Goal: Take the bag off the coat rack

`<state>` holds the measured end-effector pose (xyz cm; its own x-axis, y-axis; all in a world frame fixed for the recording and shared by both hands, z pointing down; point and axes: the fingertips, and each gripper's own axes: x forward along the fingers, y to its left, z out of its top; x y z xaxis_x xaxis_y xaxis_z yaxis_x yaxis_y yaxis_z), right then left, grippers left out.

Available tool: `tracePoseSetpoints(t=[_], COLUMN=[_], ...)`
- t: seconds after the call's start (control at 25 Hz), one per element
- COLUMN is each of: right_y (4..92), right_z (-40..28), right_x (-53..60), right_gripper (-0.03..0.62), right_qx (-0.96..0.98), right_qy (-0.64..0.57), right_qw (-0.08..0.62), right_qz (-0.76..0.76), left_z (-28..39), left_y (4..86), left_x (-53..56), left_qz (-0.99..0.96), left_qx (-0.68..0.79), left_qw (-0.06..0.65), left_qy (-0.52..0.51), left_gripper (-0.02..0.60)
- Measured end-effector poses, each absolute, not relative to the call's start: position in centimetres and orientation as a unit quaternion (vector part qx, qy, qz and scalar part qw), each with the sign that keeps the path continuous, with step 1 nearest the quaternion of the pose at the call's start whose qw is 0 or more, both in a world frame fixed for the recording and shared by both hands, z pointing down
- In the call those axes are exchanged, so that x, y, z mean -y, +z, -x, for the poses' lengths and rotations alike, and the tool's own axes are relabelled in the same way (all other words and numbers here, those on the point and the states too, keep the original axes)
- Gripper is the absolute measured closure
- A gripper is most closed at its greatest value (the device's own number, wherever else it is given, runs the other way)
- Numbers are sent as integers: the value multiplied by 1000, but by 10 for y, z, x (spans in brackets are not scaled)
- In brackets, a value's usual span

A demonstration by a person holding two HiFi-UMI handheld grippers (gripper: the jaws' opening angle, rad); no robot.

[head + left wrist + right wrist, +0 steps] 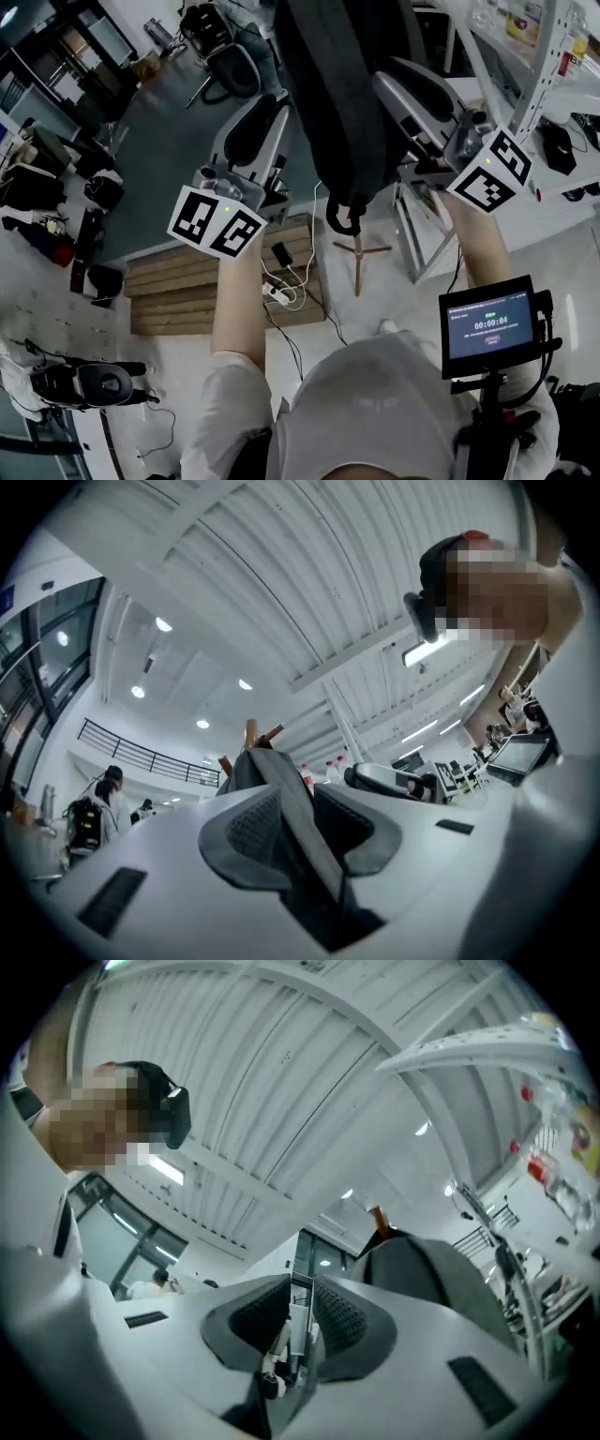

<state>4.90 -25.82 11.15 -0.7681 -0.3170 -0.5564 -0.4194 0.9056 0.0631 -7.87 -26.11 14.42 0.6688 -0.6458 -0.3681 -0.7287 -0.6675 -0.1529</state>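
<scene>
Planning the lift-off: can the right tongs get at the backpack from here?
Probably yes. The right tongs stand slightly apart with nothing between them, and the backpack hangs close beside them, with nothing visible in the way.

The bag (347,94) at upper middle looks dark grey, perhaps black in this dim light, the marker cubes (216,223) bear black squares on white, the pads (246,829) are dark grey with a fine dotted grain, and the coat rack (251,733) pegs are brown wood.
</scene>
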Motion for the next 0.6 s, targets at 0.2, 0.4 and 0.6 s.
tracePoseSetpoints(t=[0.2,0.4,0.6], right_y=[70,8,-27], right_z=[-84,-87,-66], right_x=[315,363,419], right_gripper=[485,485,485], right_qx=[-925,-914,-908], right_qy=[139,196,236], right_qw=[228,156,36], right_qz=[270,319,345], left_z=[47,32,6], left_y=[79,3,-24], left_x=[310,348,409], left_qz=[888,860,859], left_qx=[-396,-424,-429], left_qw=[210,280,271], left_qy=[104,41,-71], left_gripper=[460,445,445])
